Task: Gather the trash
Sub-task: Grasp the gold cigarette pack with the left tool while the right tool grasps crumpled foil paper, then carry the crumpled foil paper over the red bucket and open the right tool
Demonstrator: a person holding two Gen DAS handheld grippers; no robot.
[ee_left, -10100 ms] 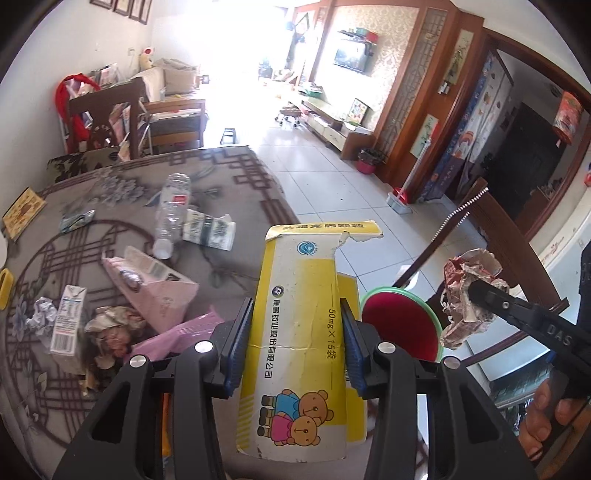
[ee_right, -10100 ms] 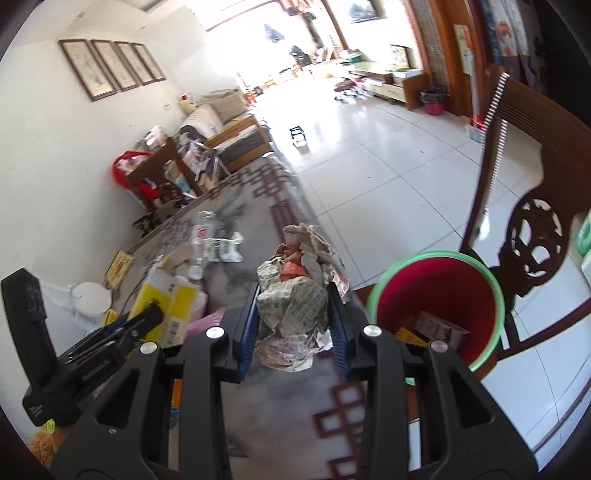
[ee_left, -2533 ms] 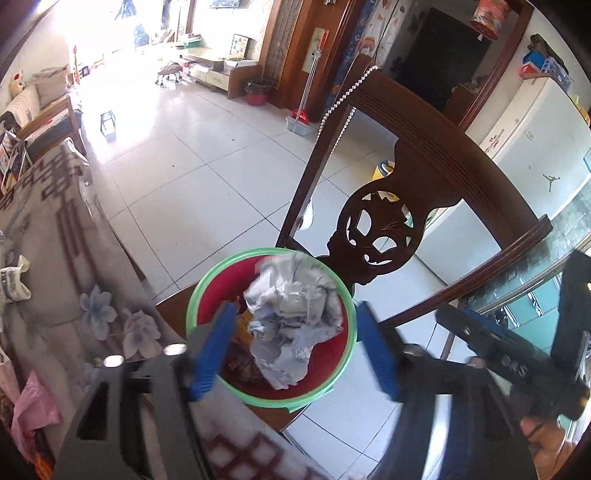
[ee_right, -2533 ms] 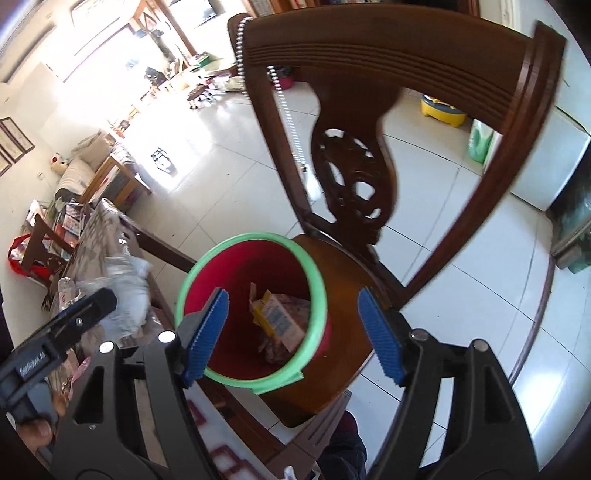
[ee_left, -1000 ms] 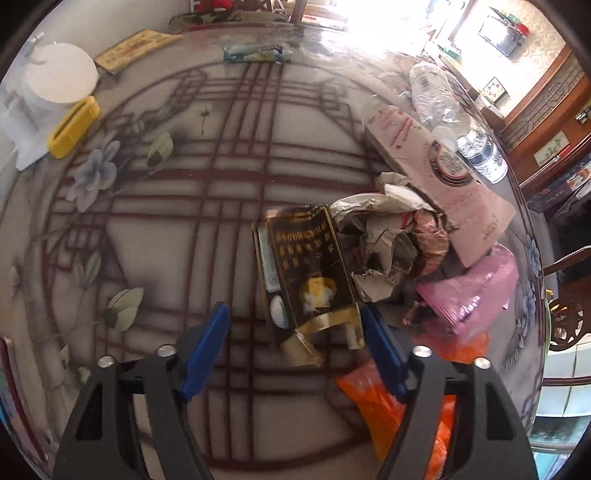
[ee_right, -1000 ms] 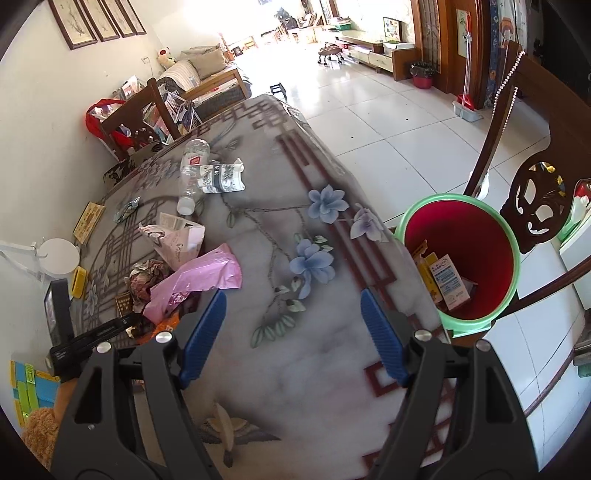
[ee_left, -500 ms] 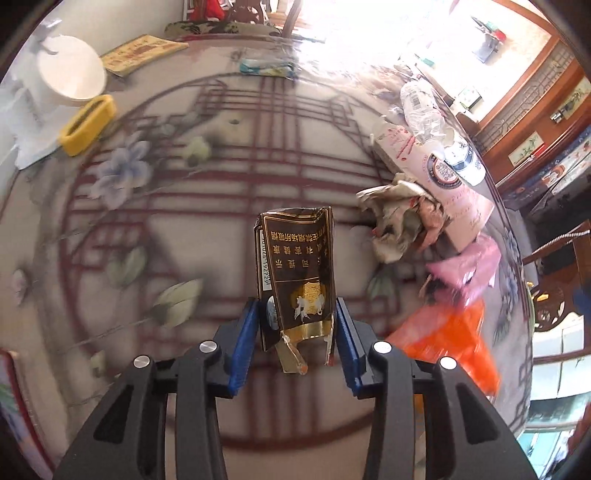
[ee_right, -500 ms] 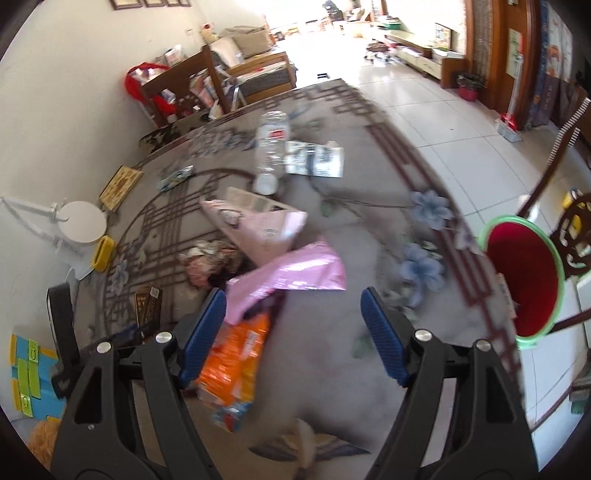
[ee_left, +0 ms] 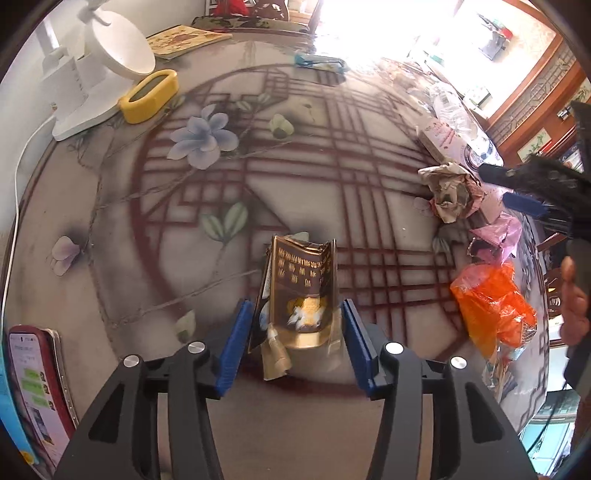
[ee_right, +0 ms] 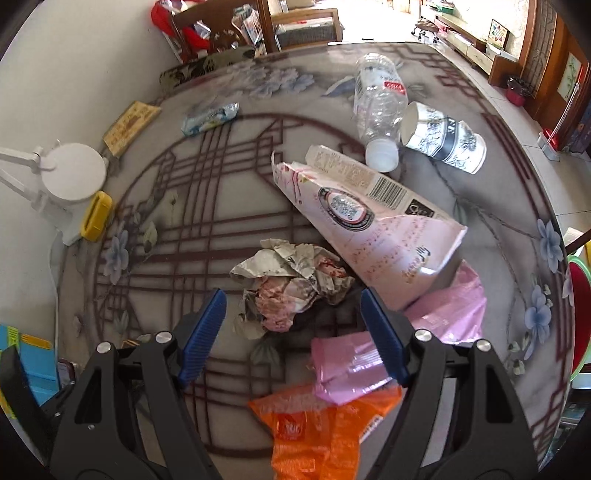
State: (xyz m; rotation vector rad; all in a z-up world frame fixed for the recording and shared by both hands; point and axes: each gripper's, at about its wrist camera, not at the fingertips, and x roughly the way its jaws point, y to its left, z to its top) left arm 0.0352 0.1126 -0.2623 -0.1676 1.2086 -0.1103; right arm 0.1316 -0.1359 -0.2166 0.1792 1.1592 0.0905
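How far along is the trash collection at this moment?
Midway. The red bin with green rim is barely visible; its contents can't be seen. In hand: left gripper clamps a brown-and-gold flattened packet; right gripper, open, hovers over crumpled paper. Left: pink carton, clear bottle, orange bag.

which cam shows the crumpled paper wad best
The right wrist view: the crumpled paper wad sits near centre, just ahead of the open right claw. The left wrist view shows it small at the right edge.

Home: dining table [ee_right: 480, 122], wooden chairs [ee_right: 221, 22]
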